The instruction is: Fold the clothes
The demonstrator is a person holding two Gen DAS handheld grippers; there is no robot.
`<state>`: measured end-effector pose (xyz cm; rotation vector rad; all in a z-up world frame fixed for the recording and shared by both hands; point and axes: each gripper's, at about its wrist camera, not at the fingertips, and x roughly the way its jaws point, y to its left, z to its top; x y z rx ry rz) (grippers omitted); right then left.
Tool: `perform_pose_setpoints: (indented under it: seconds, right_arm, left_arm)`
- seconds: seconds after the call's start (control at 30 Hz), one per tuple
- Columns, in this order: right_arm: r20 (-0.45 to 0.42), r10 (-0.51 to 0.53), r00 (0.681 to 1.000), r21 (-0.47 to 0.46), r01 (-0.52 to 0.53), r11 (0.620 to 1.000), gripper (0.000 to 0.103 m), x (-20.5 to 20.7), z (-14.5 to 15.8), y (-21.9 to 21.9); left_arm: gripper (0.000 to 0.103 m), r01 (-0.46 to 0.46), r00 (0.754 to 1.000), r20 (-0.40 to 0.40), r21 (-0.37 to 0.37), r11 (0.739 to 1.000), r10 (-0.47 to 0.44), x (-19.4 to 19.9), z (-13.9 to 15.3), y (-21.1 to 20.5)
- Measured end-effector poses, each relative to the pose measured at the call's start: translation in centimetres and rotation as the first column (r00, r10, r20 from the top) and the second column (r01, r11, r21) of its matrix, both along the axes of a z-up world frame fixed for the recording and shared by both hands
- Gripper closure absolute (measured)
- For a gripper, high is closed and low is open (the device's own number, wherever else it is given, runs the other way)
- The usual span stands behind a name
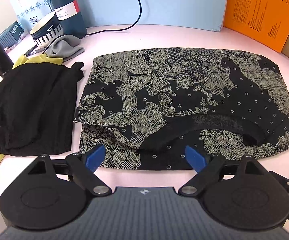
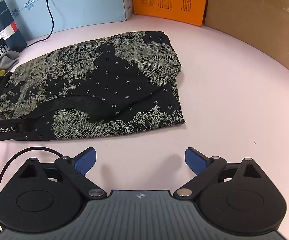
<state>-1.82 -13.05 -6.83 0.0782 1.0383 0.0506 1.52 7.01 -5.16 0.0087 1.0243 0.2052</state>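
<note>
both hand-held grippers stand wide apart at the jaws and carry nothing. left hand-held gripper hovers over the near hem of the patterned garment, its blue pads straddling that edge without pinching it, which suits a scoop under the bottom layer for one more fold. right hand-held gripper sits over bare pink counter, just short of the garment's near right corner, likely waiting to take the matching point so both ends lift together. the garment lies mid-counter, already folded into a compact block, with the dark neckline band curving across its near half; the fold looks close to finished, though the right side is bunched and uneven. a black folded garment rests just beside it on the left, apart from it, seemingly a done pile. behind, a blue box and an orange box wall the work area.
</note>
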Motion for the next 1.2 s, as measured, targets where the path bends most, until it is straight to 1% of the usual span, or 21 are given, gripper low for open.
perform_pose_setpoints:
  seconds: [0.07,0.23,0.5,0.6,0.7,0.87,1.2]
  right_arm:
    - [0.004,0.002,1.000,-0.015,-0.002,1.000,0.007,0.2,0.2,0.2]
    - [0.007,0.001,1.000,-0.053,-0.001,0.999,0.007,0.9,0.4,0.8]
    - [0.016,0.014,1.000,-0.152,-0.011,0.988,0.007,1.3,0.1,2.6]
    - [0.017,0.007,1.000,-0.169,-0.004,0.986,0.007,1.4,0.1,3.3]
    - [0.042,-0.005,0.999,-0.183,0.013,0.983,0.007,1.3,0.4,3.9]
    - [0.064,-0.017,0.998,-0.160,0.027,0.987,0.007,0.5,1.0,4.8]
    - [0.071,-0.012,0.997,-0.099,0.019,0.995,0.007,-0.9,1.6,6.5]
  left_arm:
    - [0.017,0.007,1.000,-0.003,-0.005,1.000,-0.007,0.2,0.0,0.0]
    - [0.017,0.030,1.000,-0.006,0.011,0.999,-0.030,0.5,0.1,-0.1]
    - [0.017,0.039,0.999,-0.011,0.042,0.998,-0.039,0.1,0.9,0.0]
    - [0.017,0.043,0.999,0.000,0.048,0.998,-0.043,-0.2,1.4,0.0]
    - [0.017,0.036,0.999,0.005,0.055,0.998,-0.036,-0.5,1.8,0.1]
    - [0.017,0.018,1.000,0.022,0.033,0.999,-0.018,-1.4,2.3,0.6]
    - [0.017,-0.030,0.998,0.050,0.025,0.999,0.029,-2.4,2.8,2.0]
